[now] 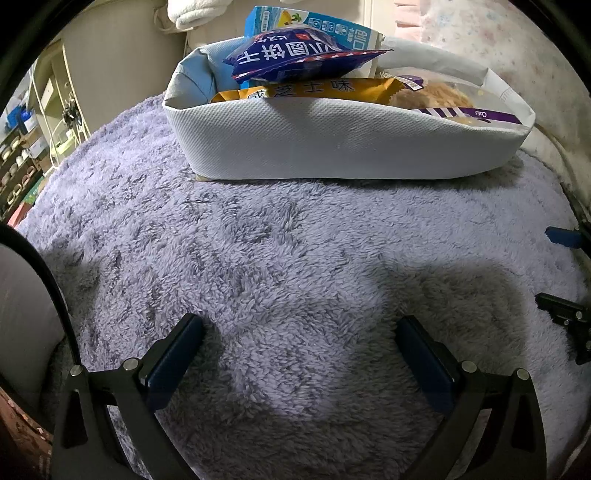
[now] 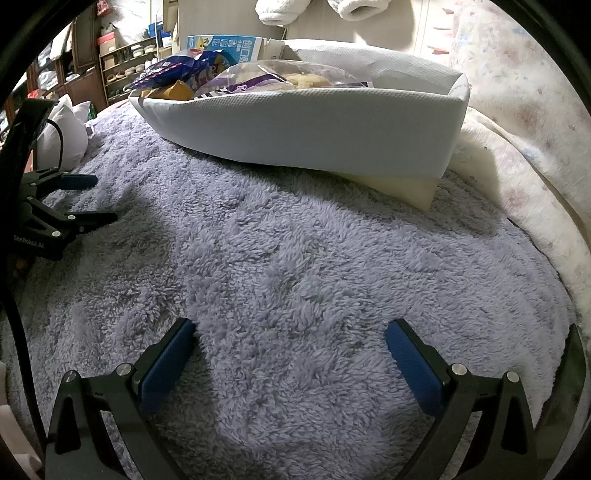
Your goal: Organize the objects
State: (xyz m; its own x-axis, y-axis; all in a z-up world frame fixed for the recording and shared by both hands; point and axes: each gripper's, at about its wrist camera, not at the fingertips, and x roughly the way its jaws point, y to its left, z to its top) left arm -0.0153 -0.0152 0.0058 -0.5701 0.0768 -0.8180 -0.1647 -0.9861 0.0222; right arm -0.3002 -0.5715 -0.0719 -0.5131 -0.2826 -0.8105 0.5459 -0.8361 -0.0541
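Observation:
A white fabric basket (image 1: 332,147) stands at the far side of a fluffy purple blanket (image 1: 277,258). It holds a blue snack bag (image 1: 295,57), a yellow snack pack (image 1: 314,90), a clear bread bag with a purple stripe (image 1: 443,99) and a blue carton (image 1: 317,22). The basket also shows in the right wrist view (image 2: 314,125). My left gripper (image 1: 299,325) is open and empty, low over the blanket, short of the basket. My right gripper (image 2: 290,328) is open and empty, also over the blanket. The left gripper shows at the left edge of the right wrist view (image 2: 92,201).
A cream pad (image 2: 402,188) sticks out under the basket's right corner. A floral quilt (image 2: 517,110) lies at the right. A white pillow (image 2: 62,133) lies at the left. Wooden shelves (image 2: 125,70) stand far behind.

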